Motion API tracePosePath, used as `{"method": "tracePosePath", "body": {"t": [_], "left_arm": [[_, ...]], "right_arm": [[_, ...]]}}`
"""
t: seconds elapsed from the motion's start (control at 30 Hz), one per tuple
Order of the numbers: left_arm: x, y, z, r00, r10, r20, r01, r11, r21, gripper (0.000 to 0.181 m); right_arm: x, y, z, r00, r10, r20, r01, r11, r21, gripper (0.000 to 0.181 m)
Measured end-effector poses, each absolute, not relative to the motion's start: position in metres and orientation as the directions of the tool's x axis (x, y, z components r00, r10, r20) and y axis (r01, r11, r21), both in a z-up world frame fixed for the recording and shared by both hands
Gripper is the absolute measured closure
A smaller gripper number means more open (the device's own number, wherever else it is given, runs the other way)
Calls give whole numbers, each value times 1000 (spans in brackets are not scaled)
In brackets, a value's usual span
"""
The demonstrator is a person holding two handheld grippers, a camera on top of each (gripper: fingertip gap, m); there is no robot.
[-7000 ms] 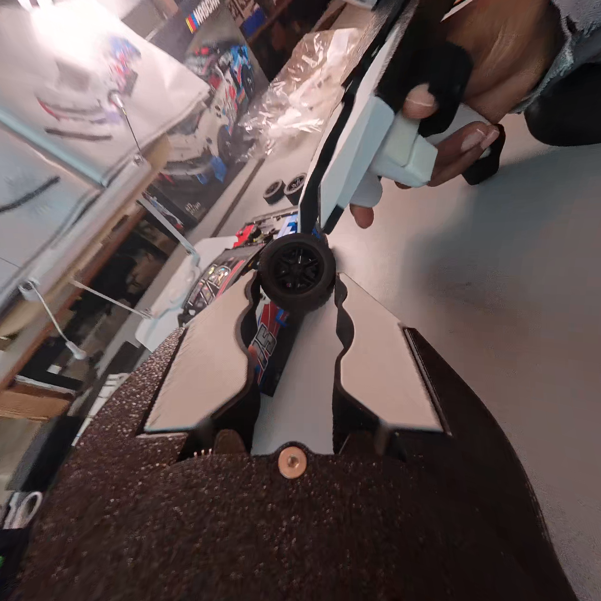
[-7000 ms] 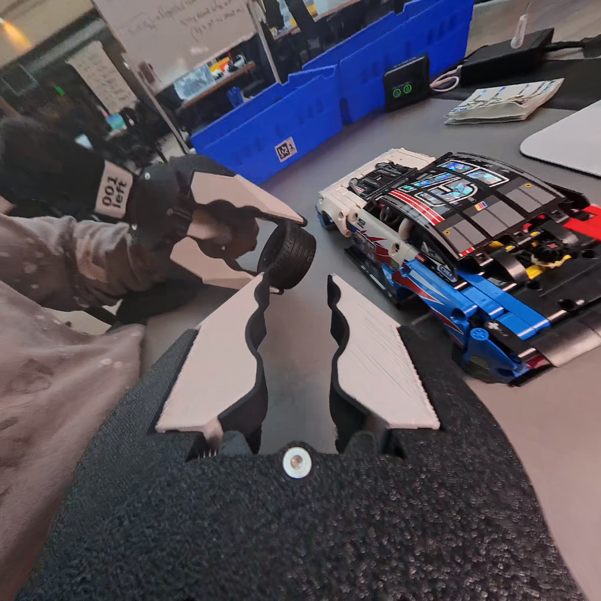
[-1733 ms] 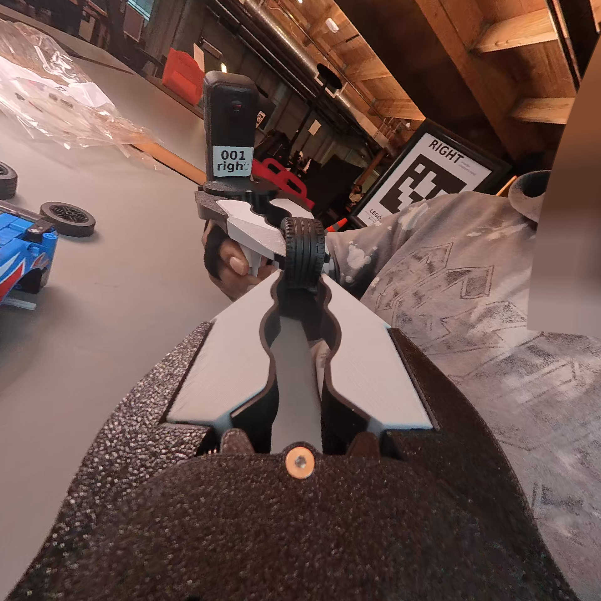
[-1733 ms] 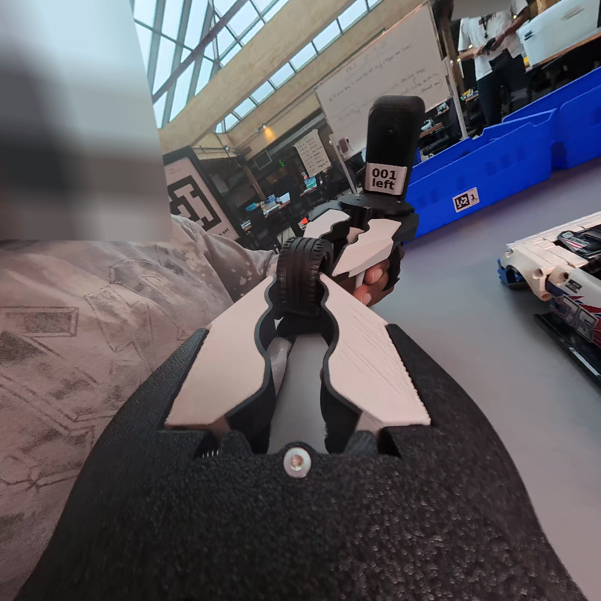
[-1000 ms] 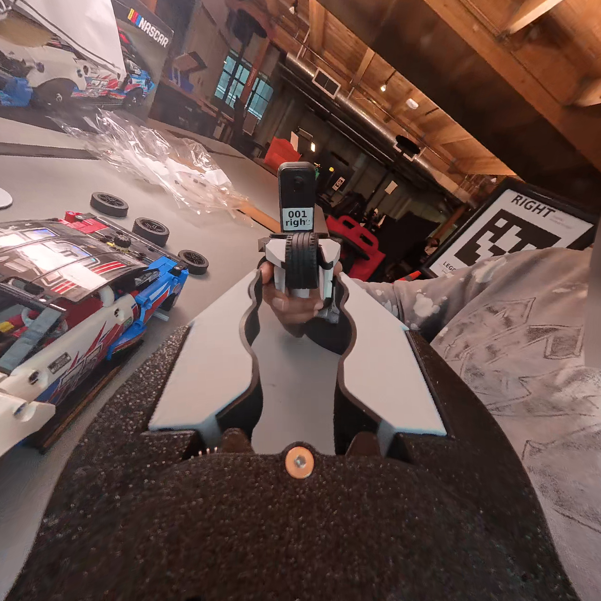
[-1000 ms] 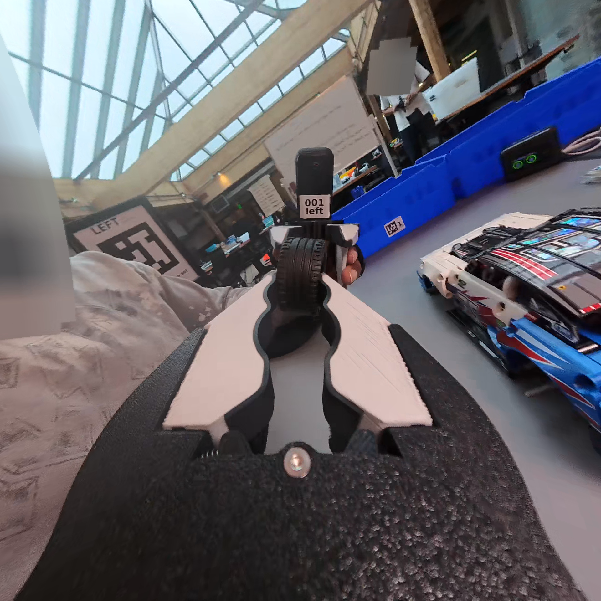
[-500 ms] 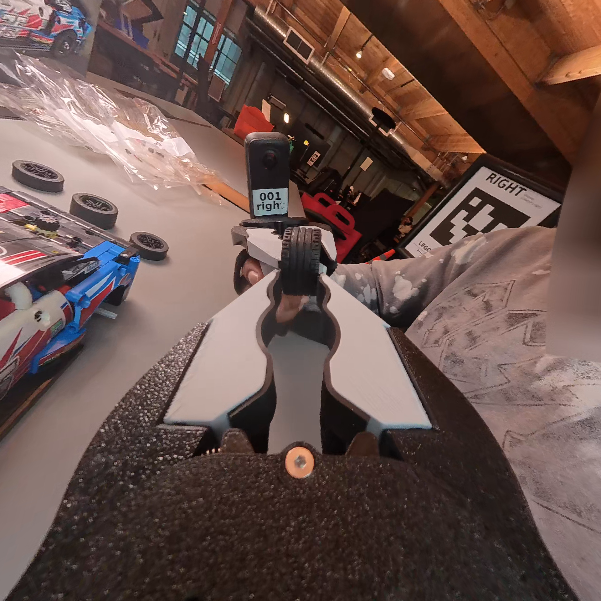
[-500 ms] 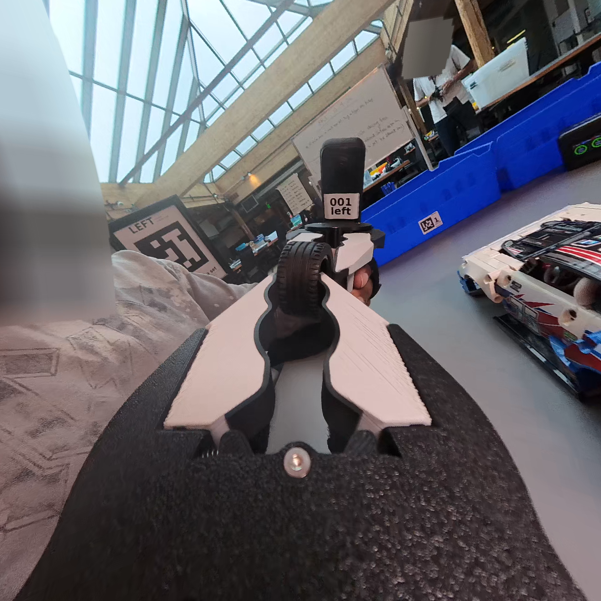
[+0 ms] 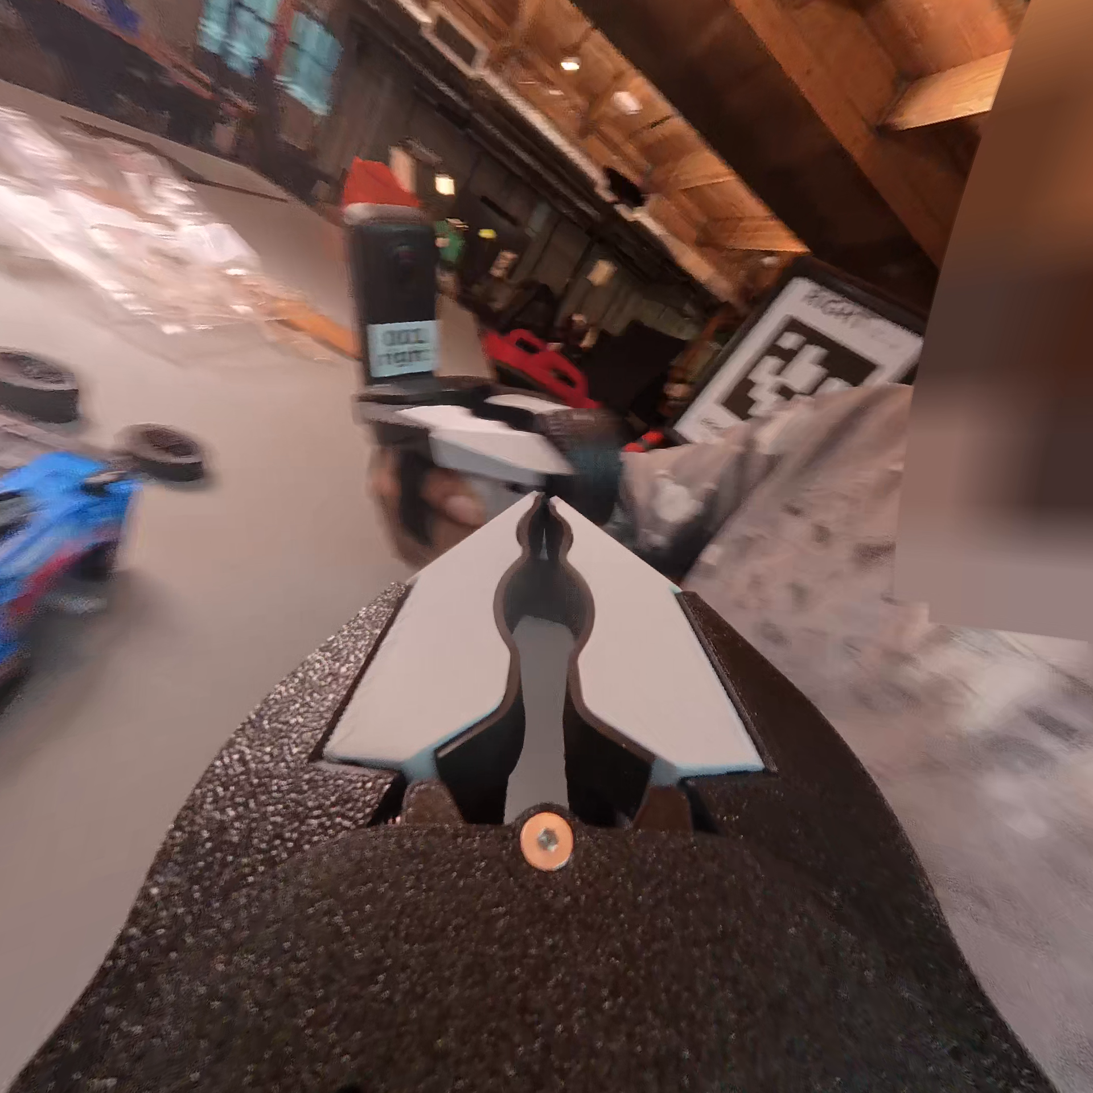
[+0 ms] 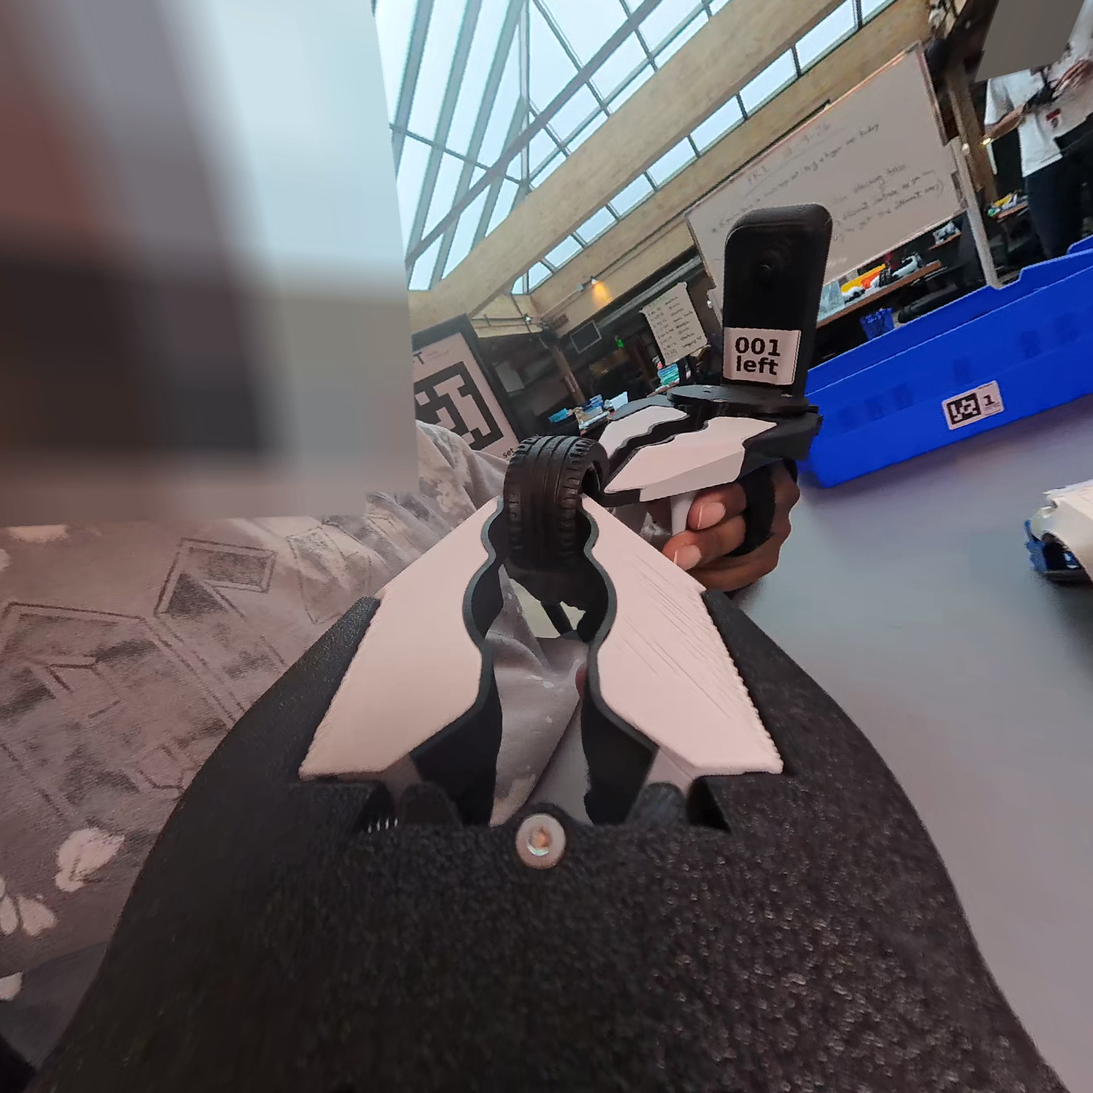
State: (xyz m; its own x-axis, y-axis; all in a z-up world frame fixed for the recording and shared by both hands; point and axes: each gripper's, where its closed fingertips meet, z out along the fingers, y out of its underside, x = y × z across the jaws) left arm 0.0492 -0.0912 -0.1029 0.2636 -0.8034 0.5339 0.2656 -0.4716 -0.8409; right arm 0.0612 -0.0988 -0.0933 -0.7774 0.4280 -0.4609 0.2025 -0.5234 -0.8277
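My right gripper (image 10: 547,508) is clenched on a small black wheel (image 10: 553,491), which stands upright between the fingertips. My left gripper (image 9: 543,507) is closed with nothing inside; in the right view its tips are just beside the wheel. I see two loose wheels (image 9: 162,452) on the grey table (image 9: 236,532) near a blue toy car (image 9: 53,520)

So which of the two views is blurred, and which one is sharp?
Left wrist view: motion blur smears the blue car, loose wheels and table; only the left gripper is crisp. Right wrist view: sharp, the tyre treads clear, skylight bright behind.
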Motion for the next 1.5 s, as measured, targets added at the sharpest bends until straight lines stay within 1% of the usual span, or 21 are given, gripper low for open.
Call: {"method": "tracePosePath", "body": {"t": [0.03, 0.07, 0.1, 0.13, 0.17, 0.2, 0.27, 0.3, 0.37, 0.47, 0.5, 0.53, 0.6, 0.83, 1.0, 1.03, 1.1, 1.17, 1.33, 1.5], "left_arm": [[36, -74, -115, 400, -761, 510, 263, -438, -860, 181], [18, -62, -122, 458, -704, 544, 312, -446, -839, 181], [14, -65, -118, 421, -687, 592, 352, -478, -805, 181], [22, -74, -118, 450, -723, 525, 285, -441, -851, 181], [32, -83, -112, 461, -768, 445, 225, -384, -896, 181], [36, -86, -103, 465, -786, 407, 215, -346, -913, 181], [28, -81, -90, 511, -776, 368, 229, -290, -929, 181], [23, -81, -85, 500, -781, 374, 250, -283, -926, 174], [15, -81, -83, 464, -777, 426, 303, -313, -900, 150], [31, -88, -87, 393, -805, 444, 292, -349, -891, 137], [38, -91, -89, 390, -815, 428, 265, -346, -900, 137], [43, -92, -91, 397, -823, 407, 234, -338, -912, 143], [45, -92, -93, 409, -824, 391, 214, -330, -919, 160], [44, -95, -94, 385, -825, 415, 210, -360, -909, 164], [45, -98, -95, 362, -826, 432, 206, -381, -901, 173], [44, -97, -96, 371, -822, 433, 205, -383, -901, 177], [43, -94, -98, 388, -808, 443, 213, -389, -896, 179], [42, -91, -100, 416, -796, 439, 205, -388, -899, 180], [41, -83, -111, 522, -764, 380, 157, -352, -923, 181], [40, -75, -118, 632, -723, 278, 83, -294, -952, 181]], "right_arm": [[75, -108, -85, -840, 345, -419, 209, -506, -837, 163], [82, -127, -79, -864, 305, -401, 232, -465, -854, 163], [70, -147, -92, -836, 447, -319, 193, -305, -933, 162], [59, -155, -101, -794, 571, -209, 129, -179, -975, 162], [56, -148, -88, -781, 581, -228, 95, -249, -964, 162], [57, -133, -80, -774, 568, -280, 99, -329, -939, 162], [57, -107, -81, -734, 607, -303, 86, -360, -929, 162], [58, -100, -79, -726, 608, -321, 81, -389, -918, 162], [57, -91, -80, -717, 599, -356, 73, -443, -894, 162], [53, -91, -86, -715, 579, -392, 103, -467, -878, 161], [51, -91, -88, -712, 579, -398, 110, -468, -877, 161], [50, -91, -89, -711, 576, -403, 114, -471, -875, 161], [48, -93, -90, -712, 571, -409, 123, -473, -873, 161], [49, -97, -92, -723, 548, -420, 145, -474, -869, 162], [53, -102, -91, -739, 537, -407, 158, -449, -879, 162], [53, -101, -93, -735, 544, -405, 158, -443, -882, 162], [52, -99, -95, -718, 574, -393, 152, -421, -894, 162], [51, -97, -97, -700, 615, -362, 141, -378, -915, 162], [50, -92, -109, -635, 735, -237, 137, -194, -971, 162], [49, -85, -117, -590, 784, -192, 143, -133, -981, 162]]}}
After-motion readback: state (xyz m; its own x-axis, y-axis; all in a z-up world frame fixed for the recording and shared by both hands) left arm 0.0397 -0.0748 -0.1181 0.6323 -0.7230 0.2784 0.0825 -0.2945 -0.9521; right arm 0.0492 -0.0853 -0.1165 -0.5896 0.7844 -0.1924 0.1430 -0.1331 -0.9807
